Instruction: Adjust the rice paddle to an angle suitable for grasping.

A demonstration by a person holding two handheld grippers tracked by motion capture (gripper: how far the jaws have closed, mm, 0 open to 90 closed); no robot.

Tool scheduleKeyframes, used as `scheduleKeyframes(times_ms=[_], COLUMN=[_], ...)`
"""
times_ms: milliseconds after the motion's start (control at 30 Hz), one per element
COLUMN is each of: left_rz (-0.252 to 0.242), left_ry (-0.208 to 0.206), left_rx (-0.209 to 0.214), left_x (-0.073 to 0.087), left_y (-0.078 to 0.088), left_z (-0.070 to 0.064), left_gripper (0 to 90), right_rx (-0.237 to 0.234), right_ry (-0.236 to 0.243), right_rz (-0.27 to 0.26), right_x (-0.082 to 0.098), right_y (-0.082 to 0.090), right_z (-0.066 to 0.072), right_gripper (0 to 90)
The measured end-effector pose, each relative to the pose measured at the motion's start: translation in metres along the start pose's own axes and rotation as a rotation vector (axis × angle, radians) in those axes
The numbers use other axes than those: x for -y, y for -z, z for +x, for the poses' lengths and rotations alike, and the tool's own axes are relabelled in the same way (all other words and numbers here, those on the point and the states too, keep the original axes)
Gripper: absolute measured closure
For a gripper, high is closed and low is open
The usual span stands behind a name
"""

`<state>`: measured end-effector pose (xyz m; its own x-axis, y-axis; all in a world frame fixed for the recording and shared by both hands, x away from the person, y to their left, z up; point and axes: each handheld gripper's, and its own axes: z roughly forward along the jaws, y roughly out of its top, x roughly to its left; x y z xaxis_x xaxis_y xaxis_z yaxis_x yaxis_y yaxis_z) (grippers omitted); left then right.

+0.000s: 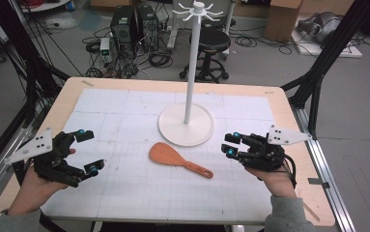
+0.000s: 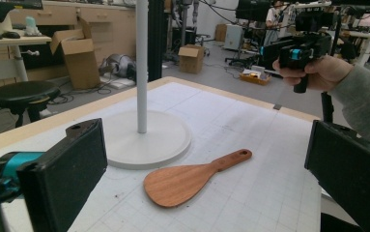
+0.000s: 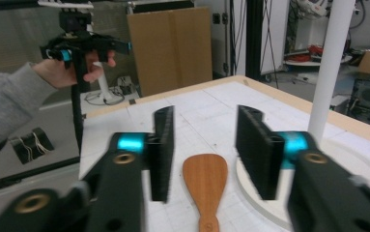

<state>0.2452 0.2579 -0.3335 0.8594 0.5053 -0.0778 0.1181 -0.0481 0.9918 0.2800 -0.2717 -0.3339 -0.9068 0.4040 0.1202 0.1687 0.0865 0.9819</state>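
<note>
One wooden rice paddle [image 1: 178,159] lies flat mid-table, handle toward the right edge, just in front of the round base of one white hook stand [image 1: 187,121]. Two grippers flank it, both empty: the left gripper [image 1: 88,152] near the left edge with jaws wide apart, the right gripper [image 1: 231,144] near the right edge, jaws parted too.

Between your claws, only a flat wooden spatula [image 1: 179,159] lies on the bench [image 1: 124,193]; beyond it, a white stand [image 1: 187,123] blocks the way.
</note>
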Motion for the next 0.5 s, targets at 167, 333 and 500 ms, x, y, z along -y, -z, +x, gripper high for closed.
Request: scheduleKeyframes(times_ms=[167, 333, 500], left_rz=[0.001, 0.003, -0.001], left_ry=[0.004, 0.005, 0.009], left_rx=[-0.001, -0.001, -0.003], left_x=[0.001, 0.001, 0.001], left_y=[0.0, 0.0, 0.002], left_z=[0.0, 0.0, 0.0], left_gripper=[1.8, 1.7, 1.8], right_rx=[0.029, 0.039, 0.049], right_ry=[0.013, 0.032, 0.053], right_rz=[0.018, 0.019, 0.055], right_x=[0.003, 0.006, 0.01], right_y=[-0.002, -0.005, -0.016], right_z=[0.0, -0.001, -0.001], right_gripper=[79.0, 88.6, 88.7])
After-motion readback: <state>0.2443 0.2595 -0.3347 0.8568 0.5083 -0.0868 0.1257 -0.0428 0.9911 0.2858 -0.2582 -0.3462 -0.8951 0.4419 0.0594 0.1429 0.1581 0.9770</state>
